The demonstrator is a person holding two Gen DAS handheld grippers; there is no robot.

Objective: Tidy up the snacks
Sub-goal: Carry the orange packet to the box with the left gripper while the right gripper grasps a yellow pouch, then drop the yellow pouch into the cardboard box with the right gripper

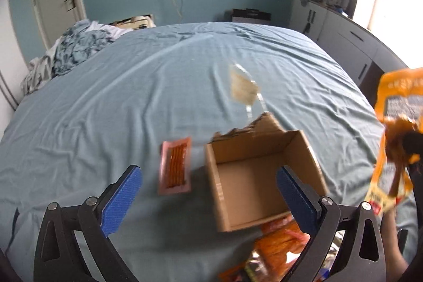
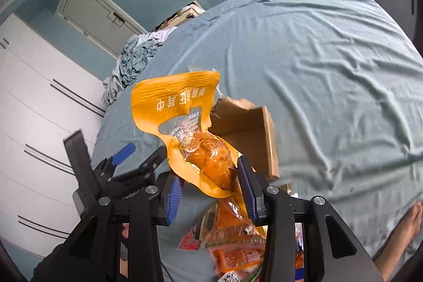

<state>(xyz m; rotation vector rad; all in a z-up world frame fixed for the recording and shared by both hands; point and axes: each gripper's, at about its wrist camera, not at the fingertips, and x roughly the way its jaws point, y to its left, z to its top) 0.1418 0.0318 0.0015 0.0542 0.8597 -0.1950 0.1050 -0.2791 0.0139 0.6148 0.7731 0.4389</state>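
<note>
With the right hand-held gripper (image 2: 211, 189) clamped on the orange pouch (image 2: 185, 123) above the bed (image 2: 330, 70), carry it over the empty box (image 2: 253, 134) and release low inside, while the left hand-held gripper (image 1: 208, 192), jaws apart and empty, stays clear.

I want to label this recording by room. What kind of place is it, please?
Most likely a bedroom in a home. The work surface is a bed under a blue-grey sheet, rumpled bedding is piled at its far corner, and white built-in cupboards stand beside it.
</note>
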